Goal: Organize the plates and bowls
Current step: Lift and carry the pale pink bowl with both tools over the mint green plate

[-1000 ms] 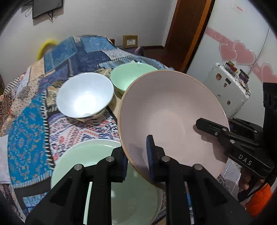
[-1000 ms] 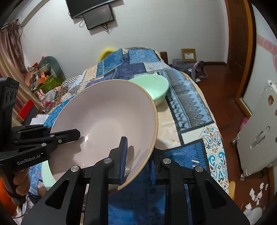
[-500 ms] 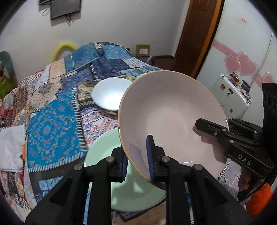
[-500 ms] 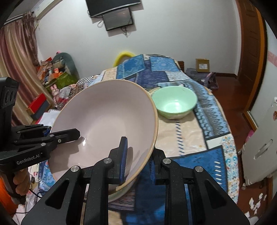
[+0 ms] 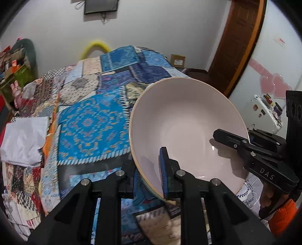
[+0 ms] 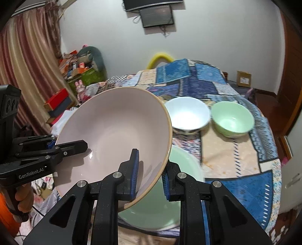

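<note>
Pink bowl [image 6: 115, 135] held in the air by both hand-held grippers, tilted, over the near edge of the worktop [image 6: 236, 156].

The left hand-held gripper [image 5: 149, 169] is clenched on the bowl's left rim and the right hand-held gripper [image 6: 151, 169] on its right rim, above the green plate [image 6: 169, 197]. Farther in sit a white bowl [image 6: 188, 116] and, to its right, a green bowl [image 6: 233, 118]. The glazed rim looks slippery; if either grip eased or the two hands pulled unevenly, the bowl could drop onto the plate and chip. A blue patchwork cloth [image 5: 90, 128] covers the worktop; behind are white walls, a wall screen [image 6: 156, 15] and a curtain [image 6: 28, 75].
</note>
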`<move>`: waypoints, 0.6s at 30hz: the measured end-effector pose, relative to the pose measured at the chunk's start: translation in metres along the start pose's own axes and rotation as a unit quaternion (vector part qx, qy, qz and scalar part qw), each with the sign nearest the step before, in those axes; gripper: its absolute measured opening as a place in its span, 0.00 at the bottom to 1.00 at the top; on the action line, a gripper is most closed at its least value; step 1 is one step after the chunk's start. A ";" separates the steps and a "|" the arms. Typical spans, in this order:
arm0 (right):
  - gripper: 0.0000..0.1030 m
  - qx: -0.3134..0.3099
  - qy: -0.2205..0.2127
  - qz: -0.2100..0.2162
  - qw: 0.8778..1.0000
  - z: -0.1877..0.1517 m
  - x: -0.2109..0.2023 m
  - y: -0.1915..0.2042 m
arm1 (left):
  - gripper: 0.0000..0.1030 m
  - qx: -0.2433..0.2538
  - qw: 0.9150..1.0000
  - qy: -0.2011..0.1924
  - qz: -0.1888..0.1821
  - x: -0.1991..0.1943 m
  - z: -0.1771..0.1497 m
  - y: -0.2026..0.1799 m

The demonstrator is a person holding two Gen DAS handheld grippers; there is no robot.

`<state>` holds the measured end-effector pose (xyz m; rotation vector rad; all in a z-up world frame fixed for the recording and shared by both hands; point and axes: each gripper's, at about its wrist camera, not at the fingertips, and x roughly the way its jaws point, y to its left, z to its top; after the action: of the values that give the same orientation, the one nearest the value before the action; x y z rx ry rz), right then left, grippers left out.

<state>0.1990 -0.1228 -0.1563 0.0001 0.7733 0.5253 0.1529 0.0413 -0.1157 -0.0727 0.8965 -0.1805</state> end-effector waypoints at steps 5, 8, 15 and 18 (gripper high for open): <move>0.20 -0.018 0.009 0.017 1.000 0.003 0.013 0.022 | 0.18 -0.018 1.000 -0.003 0.019 -0.012 -0.013 0.027; 0.20 -0.027 0.015 0.026 0.999 0.003 0.020 0.035 | 0.18 -0.029 0.999 -0.002 0.028 -0.016 -0.020 0.041; 0.20 -0.041 0.034 0.050 0.997 0.001 0.044 0.060 | 0.18 -0.052 0.997 0.004 0.050 -0.021 -0.036 0.074; 0.20 -0.042 0.045 0.063 0.996 0.000 0.055 0.069 | 0.18 -0.062 0.996 0.006 0.060 -0.021 -0.043 0.087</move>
<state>0.2003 -0.0374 -0.1802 -0.0542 0.8422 0.6811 0.1179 0.1312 -0.1384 -0.1336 0.9210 -0.0138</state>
